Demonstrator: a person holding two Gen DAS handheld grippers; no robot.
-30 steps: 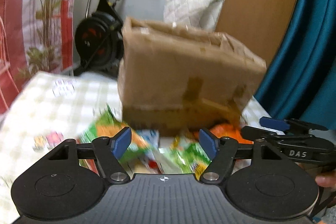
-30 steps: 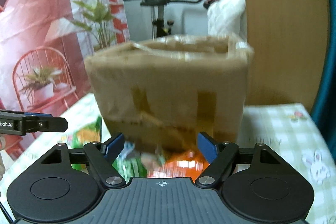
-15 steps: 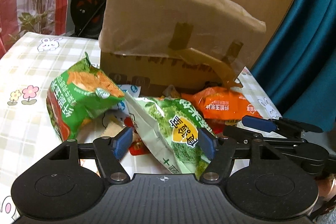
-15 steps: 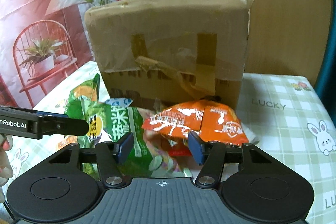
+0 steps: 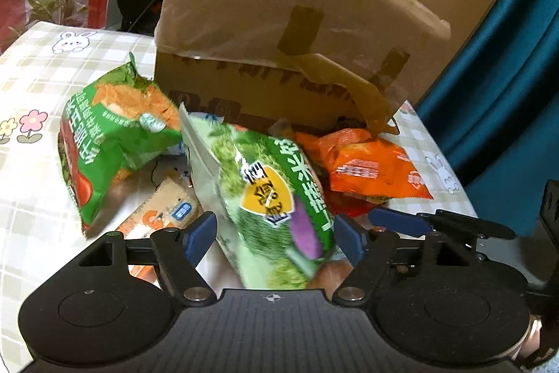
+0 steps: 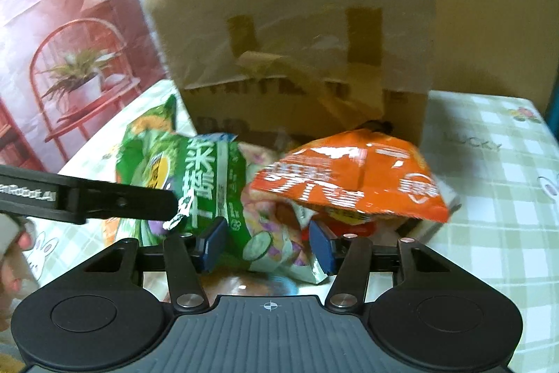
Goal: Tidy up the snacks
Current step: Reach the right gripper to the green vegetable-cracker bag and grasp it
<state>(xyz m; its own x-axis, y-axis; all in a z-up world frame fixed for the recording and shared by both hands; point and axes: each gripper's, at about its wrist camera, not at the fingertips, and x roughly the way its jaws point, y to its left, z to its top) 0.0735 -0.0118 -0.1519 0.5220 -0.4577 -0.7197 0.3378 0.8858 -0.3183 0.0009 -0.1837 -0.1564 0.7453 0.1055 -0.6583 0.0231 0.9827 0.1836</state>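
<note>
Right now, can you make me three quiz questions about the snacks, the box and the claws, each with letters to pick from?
1. Where is the cardboard box?
A. Behind the snack pile
B. Under the table
C. Inside a bag

2. What colour is the snack bag lying closest to the box?
A. Blue
B. Orange
C. Black

3. How is the left claw?
A. Shut tight on the box
B. Open around the green vegetable bag
C. Holding a cup

Answers:
1 A, the box stands on the table behind the bags.
2 B, its wrapper is bright orange.
3 B, its blue pads stand apart on either side of the bag.
</note>
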